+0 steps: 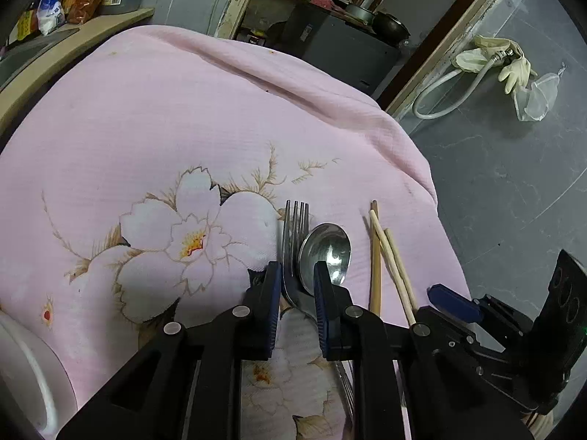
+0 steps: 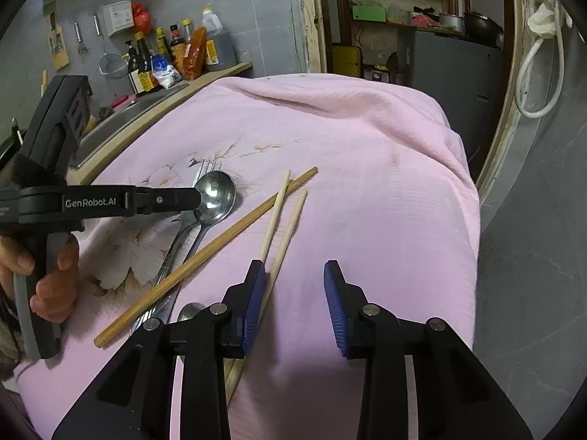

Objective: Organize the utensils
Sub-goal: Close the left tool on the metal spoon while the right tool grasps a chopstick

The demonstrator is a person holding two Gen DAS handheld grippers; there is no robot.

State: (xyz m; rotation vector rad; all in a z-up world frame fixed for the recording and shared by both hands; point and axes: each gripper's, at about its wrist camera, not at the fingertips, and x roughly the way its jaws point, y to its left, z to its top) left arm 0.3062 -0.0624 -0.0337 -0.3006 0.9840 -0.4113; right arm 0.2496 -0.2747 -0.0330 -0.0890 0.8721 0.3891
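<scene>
A steel fork (image 1: 295, 227) and a steel spoon (image 1: 326, 249) lie side by side on the pink flowered cloth (image 1: 183, 110). Three wooden chopsticks (image 1: 385, 256) lie just right of them. My left gripper (image 1: 297, 278) hovers over the fork and spoon necks, jaws partly closed around them; a grip is unclear. In the right wrist view the spoon (image 2: 216, 194), the fork (image 2: 209, 165) and the chopsticks (image 2: 279, 212) lie left of centre. My right gripper (image 2: 295, 293) is open and empty, its left finger (image 2: 255, 300) beside two chopsticks.
A white bowl (image 1: 25, 366) sits at the cloth's near left. A counter with bottles and packets (image 2: 172, 55) and a sink (image 2: 128, 113) lies beyond the cloth's left edge. The cloth drops off to a grey floor (image 2: 532, 256) on the right.
</scene>
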